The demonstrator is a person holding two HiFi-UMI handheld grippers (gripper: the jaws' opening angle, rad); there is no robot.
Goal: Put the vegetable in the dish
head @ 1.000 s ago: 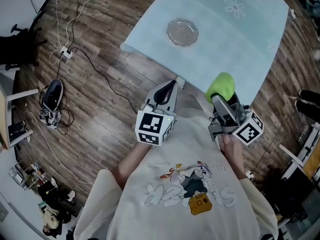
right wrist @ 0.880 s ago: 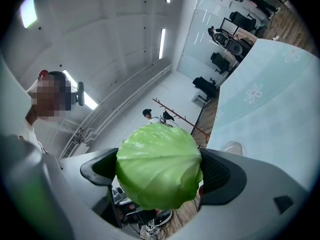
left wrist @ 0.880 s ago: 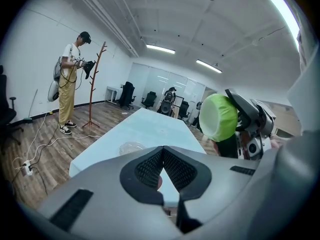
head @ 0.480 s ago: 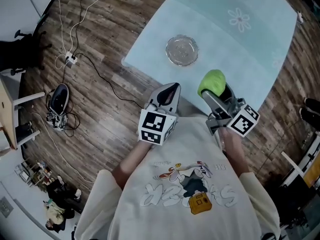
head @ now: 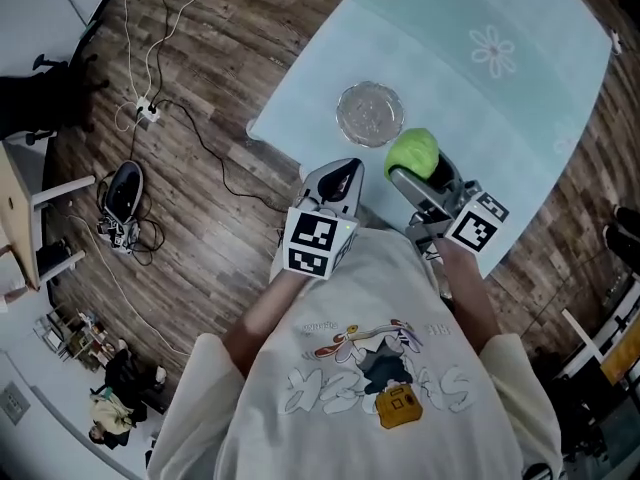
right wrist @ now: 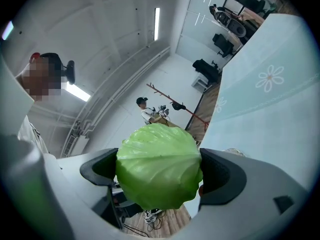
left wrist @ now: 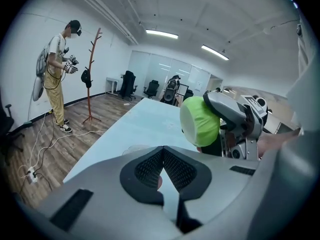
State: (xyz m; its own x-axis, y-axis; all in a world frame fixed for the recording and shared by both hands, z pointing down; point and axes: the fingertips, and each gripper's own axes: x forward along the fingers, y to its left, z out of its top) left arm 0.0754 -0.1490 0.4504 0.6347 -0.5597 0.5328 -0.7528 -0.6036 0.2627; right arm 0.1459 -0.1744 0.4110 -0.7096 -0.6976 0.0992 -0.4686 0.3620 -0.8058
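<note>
Firmly, the right claw clamps the cabbage.

Your room bright, even light from ceiling strip lights; shadows soft. Your gripper views bend hard at edges, corners black; cabbage sharp, no glare.

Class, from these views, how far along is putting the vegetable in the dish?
Done: the right gripper is shut on the cabbage. In hand: it hangs just short of the glass dish. Left: place it in the empty dish, release. The left gripper is shut, empty.
</note>
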